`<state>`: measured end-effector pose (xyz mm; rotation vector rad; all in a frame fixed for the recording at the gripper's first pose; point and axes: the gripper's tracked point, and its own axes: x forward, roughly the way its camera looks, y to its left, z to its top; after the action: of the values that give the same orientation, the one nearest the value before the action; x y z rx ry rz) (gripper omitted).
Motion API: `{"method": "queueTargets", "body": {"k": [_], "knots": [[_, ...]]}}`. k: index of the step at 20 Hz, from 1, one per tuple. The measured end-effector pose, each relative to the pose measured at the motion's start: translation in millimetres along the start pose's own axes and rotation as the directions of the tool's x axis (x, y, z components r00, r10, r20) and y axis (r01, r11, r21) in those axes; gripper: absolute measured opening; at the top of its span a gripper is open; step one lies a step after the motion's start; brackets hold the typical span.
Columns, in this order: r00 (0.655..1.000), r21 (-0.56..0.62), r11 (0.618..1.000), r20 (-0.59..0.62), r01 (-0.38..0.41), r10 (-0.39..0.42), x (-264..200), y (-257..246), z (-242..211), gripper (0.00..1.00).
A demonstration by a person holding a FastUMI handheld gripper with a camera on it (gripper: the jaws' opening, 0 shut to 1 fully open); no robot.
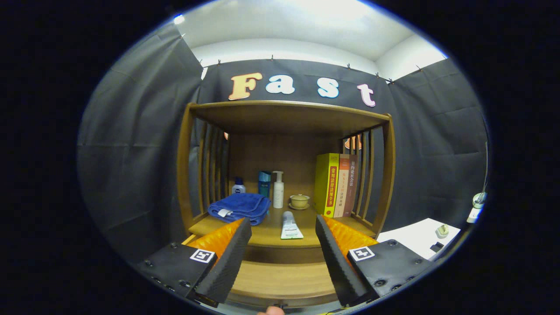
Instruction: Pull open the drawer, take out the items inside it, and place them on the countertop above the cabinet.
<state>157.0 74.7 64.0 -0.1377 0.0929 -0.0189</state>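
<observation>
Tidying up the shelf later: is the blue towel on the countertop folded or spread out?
Folded. The blue cloth towel sits as a compact layered stack beyond the open hand-held gripper, beside the white tube.

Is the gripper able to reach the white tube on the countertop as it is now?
Probably yes. The gripper is open and the tube lies flat just ahead, between its fingers, with bare countertop around it; the blue towel sits off to the side.

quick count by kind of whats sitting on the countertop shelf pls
Bottles: 3 (small bottle, teal bottle, pump bottle)
Books: 2 (yellow, brown)
Towel: 1
Tube: 1
Teacup: 1
Total: 8
Gripper open, holding nothing.
</observation>
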Motion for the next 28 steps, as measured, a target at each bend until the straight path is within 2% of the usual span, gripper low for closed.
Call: {"method": "queueTargets", "body": {"k": [8,14,20,28], "knots": [[0.996,-0.004,0.996,0.005,-0.087,0.087,-57.0,34.0,-79.1,0.96],[0.996,-0.025,0.996,-0.007,-0.083,0.083,-70.3,32.5,-112.1,0.96],[0.999,0.020,0.999,-0.028,-0.035,0.036,-75.3,10.7,-155.2,0.96],[0.994,0.080,0.996,-0.097,-0.037,0.045,-52.4,-2.2,-202.2,0.96]]}}
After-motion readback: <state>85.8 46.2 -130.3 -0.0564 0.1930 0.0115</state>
